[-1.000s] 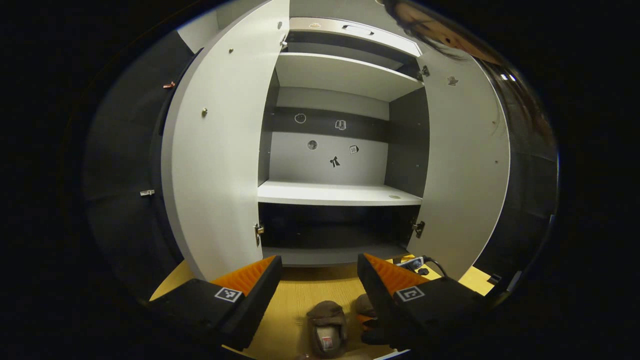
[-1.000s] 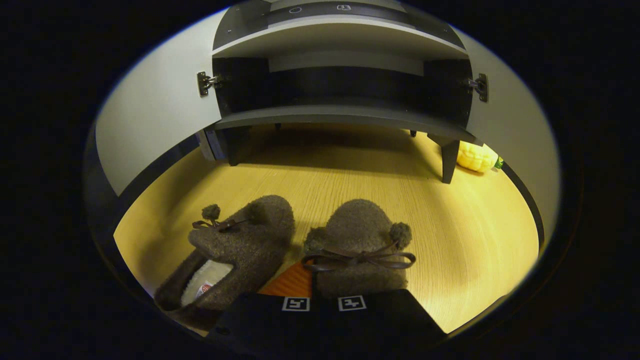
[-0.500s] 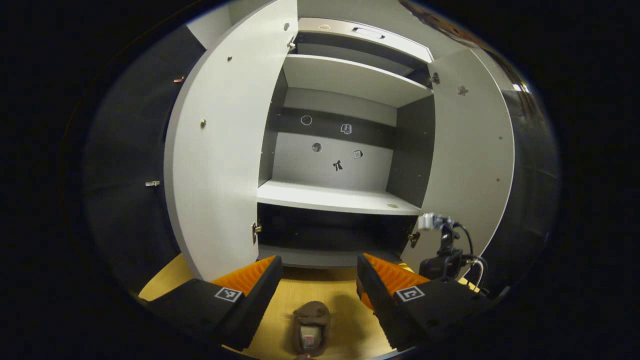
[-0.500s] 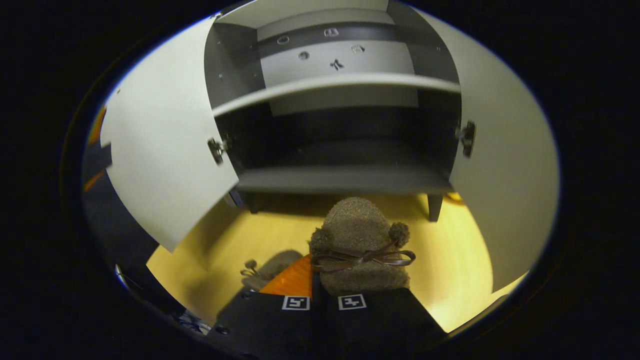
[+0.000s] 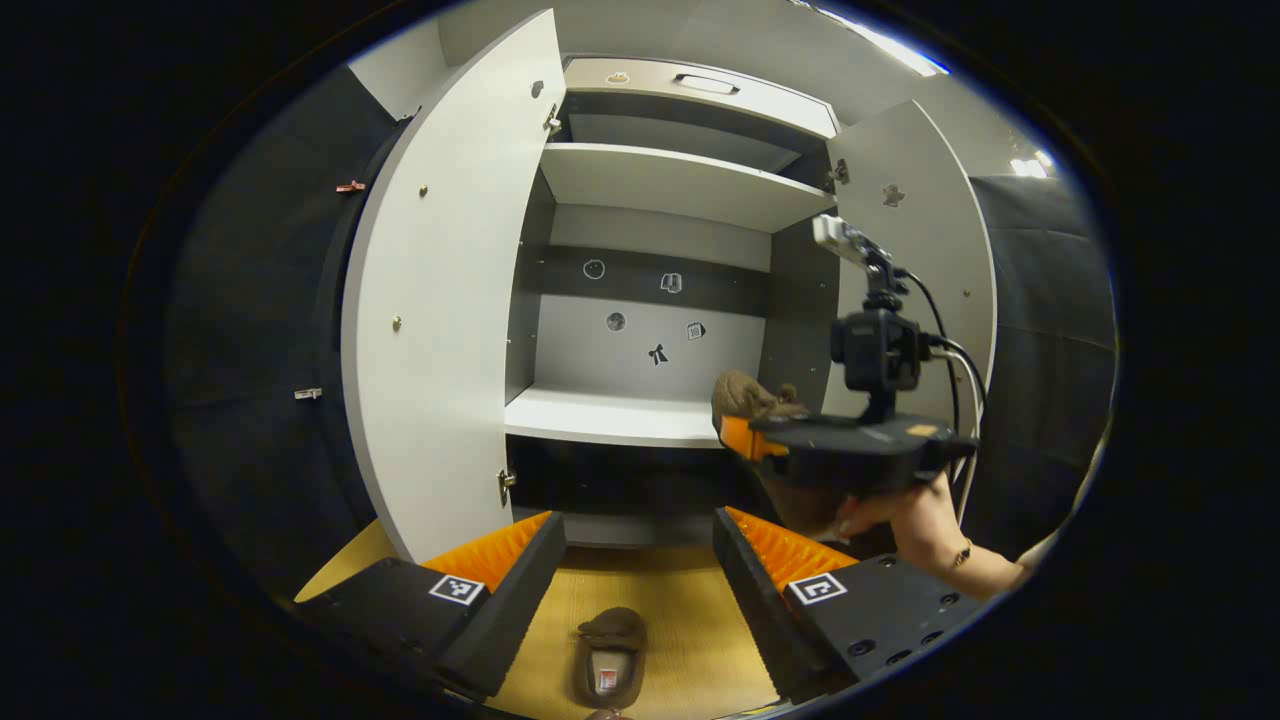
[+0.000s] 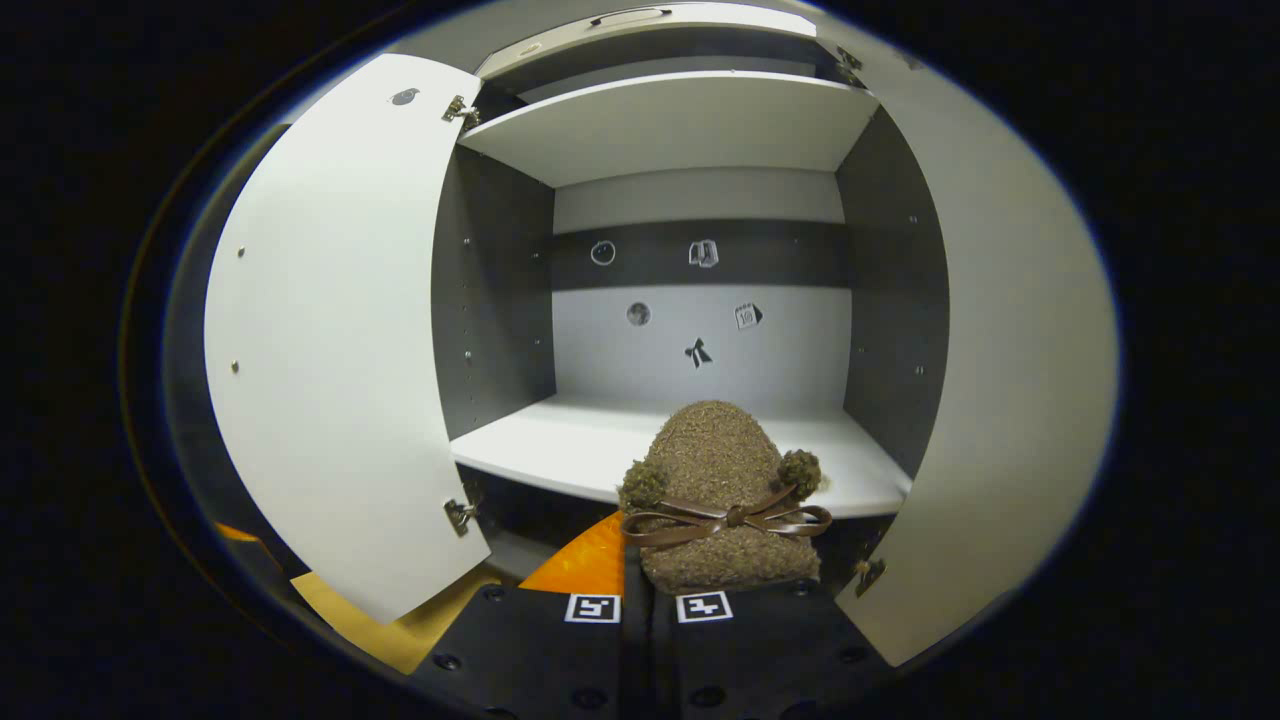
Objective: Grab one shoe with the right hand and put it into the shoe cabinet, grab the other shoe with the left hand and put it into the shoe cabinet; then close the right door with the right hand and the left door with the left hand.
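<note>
My right gripper (image 6: 640, 575) is shut on a fuzzy brown slipper (image 6: 715, 480) with a leather bow and pompoms. The slipper's toe points at the white middle shelf (image 6: 590, 450) of the open shoe cabinet. In the left gripper view that same gripper (image 5: 745, 435) hangs at shelf height in a person's hand (image 5: 915, 520), with the slipper (image 5: 745, 395) sticking out in front. The other brown slipper (image 5: 610, 665) lies on the wooden floor (image 5: 690, 640), below and between the fingers of my left gripper (image 5: 635, 545), which is open and well above it.
Both cabinet doors stand wide open: the left door (image 5: 440, 300) and the right door (image 5: 935, 260). An upper shelf (image 5: 670, 180) and a dark bottom compartment (image 5: 630, 485) sit above and below the middle shelf. Small stickers dot the back panel (image 6: 700, 330).
The right gripper has lifted its slipper from floor level up to the middle shelf's height and closer to the cabinet. The left gripper stayed open, drifting only slightly.
</note>
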Tool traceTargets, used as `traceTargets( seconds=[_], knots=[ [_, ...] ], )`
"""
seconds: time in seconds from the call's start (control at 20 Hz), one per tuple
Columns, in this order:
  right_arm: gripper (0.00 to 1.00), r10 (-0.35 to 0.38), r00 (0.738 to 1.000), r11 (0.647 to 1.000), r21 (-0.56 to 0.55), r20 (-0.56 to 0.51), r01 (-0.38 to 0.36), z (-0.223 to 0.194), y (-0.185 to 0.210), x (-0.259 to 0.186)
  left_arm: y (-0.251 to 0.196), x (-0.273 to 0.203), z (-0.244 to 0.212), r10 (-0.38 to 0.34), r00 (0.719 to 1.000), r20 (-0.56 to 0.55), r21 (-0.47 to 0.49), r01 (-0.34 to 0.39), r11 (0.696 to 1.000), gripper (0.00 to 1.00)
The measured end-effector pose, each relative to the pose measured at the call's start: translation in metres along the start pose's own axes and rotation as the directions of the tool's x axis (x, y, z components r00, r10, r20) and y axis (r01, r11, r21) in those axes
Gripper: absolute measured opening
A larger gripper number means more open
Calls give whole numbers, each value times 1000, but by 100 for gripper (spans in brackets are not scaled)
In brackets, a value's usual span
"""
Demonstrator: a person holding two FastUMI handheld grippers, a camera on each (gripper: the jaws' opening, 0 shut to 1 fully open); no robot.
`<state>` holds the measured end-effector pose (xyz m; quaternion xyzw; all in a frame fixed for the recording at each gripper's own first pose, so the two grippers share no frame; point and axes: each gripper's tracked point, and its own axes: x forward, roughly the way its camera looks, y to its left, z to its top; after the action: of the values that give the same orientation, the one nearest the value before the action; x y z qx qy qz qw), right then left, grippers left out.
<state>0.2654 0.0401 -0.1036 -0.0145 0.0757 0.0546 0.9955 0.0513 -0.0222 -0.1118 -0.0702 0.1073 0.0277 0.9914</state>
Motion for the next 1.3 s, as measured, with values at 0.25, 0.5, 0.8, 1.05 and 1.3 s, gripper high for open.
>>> traceTargets(
  seconds=[0.25,0.5,0.8,1.05,1.3],
  knots=[
    [5,-86,995,996,25,43,85,56,-36,61,6,-14,4,60,998,3,-6,-60,998,94],
    [5,-129,992,992,5,-18,129,69,-65,133,18,-14,5,136,991,4,-48,-136,990,94],
    [5,-178,979,983,34,-104,182,73,-94,205,34,-8,-2,213,977,-26,-53,-214,975,94],
    [5,-183,944,981,14,-276,194,17,-105,237,47,1,-4,265,963,-40,-66,-267,961,94],
    [17,-177,920,980,21,-351,197,-10,-114,245,50,17,-7,273,960,-59,-74,-277,958,94]
  ],
)
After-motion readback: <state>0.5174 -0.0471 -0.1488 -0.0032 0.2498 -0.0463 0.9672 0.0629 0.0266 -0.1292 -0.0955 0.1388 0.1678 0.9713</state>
